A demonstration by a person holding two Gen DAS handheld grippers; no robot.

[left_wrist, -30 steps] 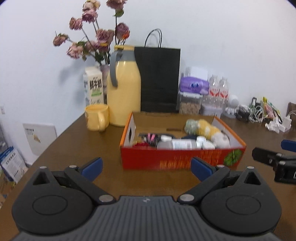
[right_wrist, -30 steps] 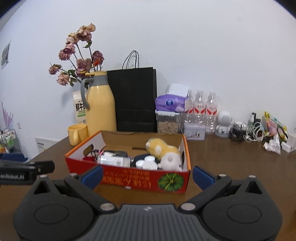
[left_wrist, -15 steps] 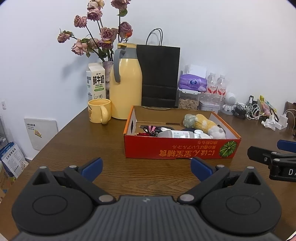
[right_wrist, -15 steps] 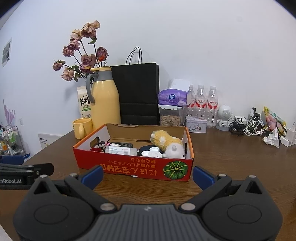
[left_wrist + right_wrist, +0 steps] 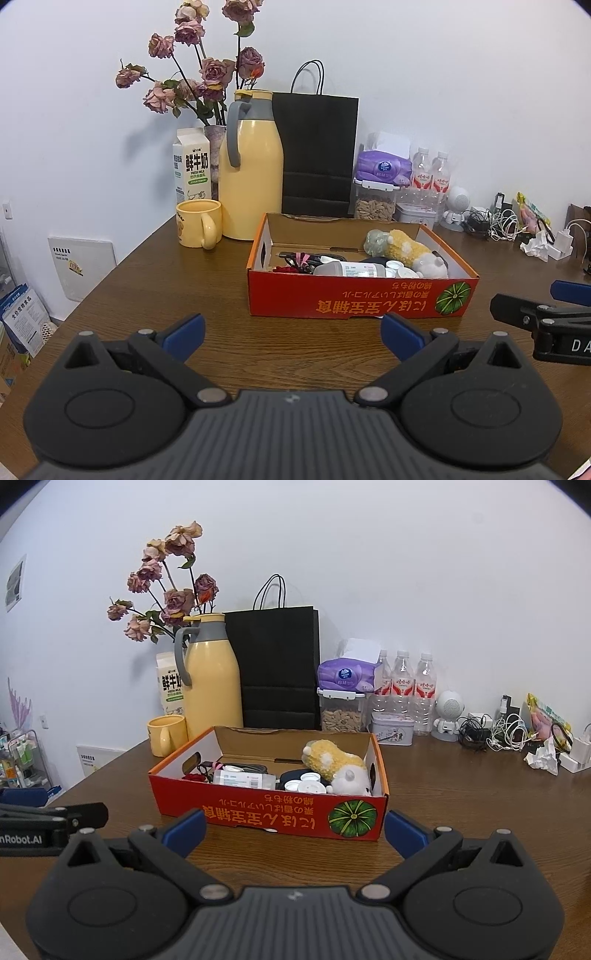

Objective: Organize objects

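Left wrist: wooden table (image 5: 192, 295), white wall (image 5: 443, 74).

Open red cardboard box (image 5: 354, 299), plush toy (image 5: 404, 251) and bottle (image 5: 347, 268) inside

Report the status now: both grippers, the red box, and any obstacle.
Left gripper open, empty. Right gripper open, empty. Red box on table, full, untouched. Nothing between grippers and box.

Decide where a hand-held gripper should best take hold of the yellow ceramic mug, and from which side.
Grip the yellow ceramic mug by its rim wall from above: it stands upright, mouth open, its handle facing the camera, probably too rounded for a steady pinch.
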